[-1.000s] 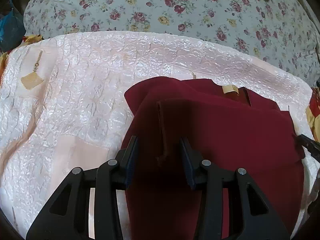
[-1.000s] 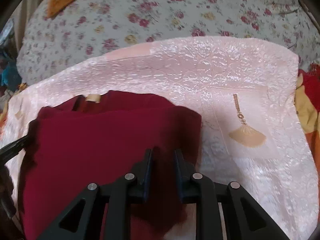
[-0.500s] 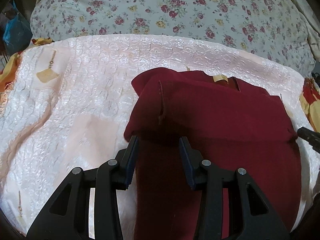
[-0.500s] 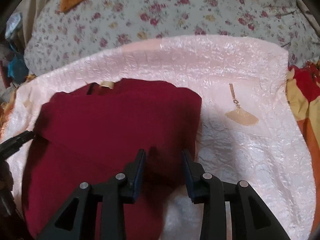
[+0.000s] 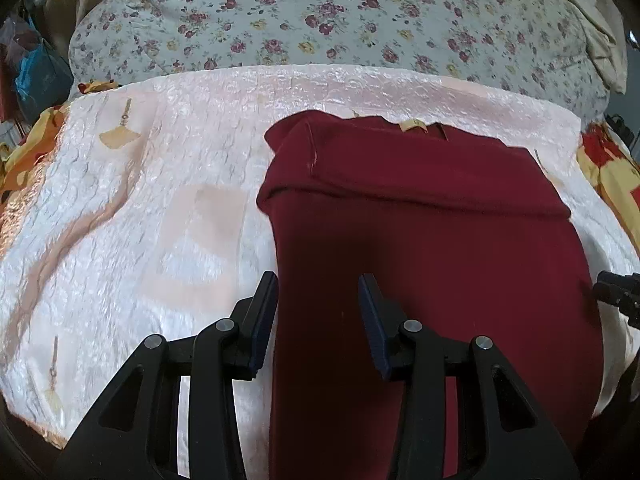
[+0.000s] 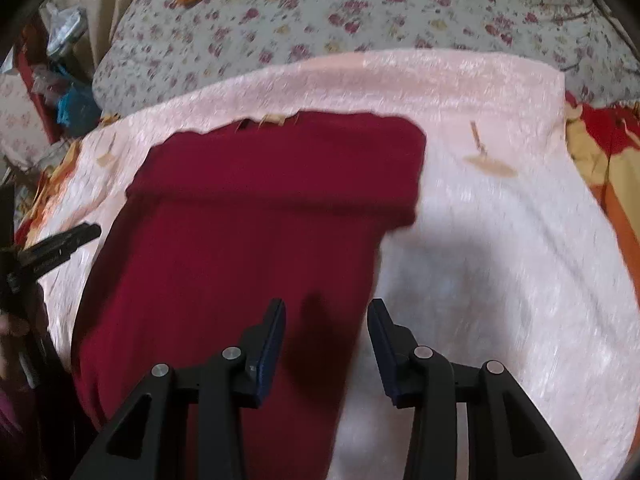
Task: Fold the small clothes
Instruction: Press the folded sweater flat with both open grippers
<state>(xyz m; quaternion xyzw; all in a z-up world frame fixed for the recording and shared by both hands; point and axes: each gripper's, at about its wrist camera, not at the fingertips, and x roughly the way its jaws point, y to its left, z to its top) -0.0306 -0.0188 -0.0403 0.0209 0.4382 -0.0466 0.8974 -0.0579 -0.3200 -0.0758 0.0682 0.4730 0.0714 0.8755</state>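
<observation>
Well, the maroon garment [image 5: 432, 248] looks soft and limp; both the left gripper [image 5: 318, 320] and the right gripper [image 6: 326, 346], whose jaws have just been opening, stand parted and empty above it, so pinch the near hem corners just below each.

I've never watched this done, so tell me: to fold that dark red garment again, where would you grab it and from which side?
Probably the near hem of the dark red garment, one corner per gripper, coming from the near side. Its far end is already doubled over into a thick band, while the near part lies flat and single on the pink cloth. The left gripper and right gripper, its jaws just opened, both hang empty above it.
</observation>
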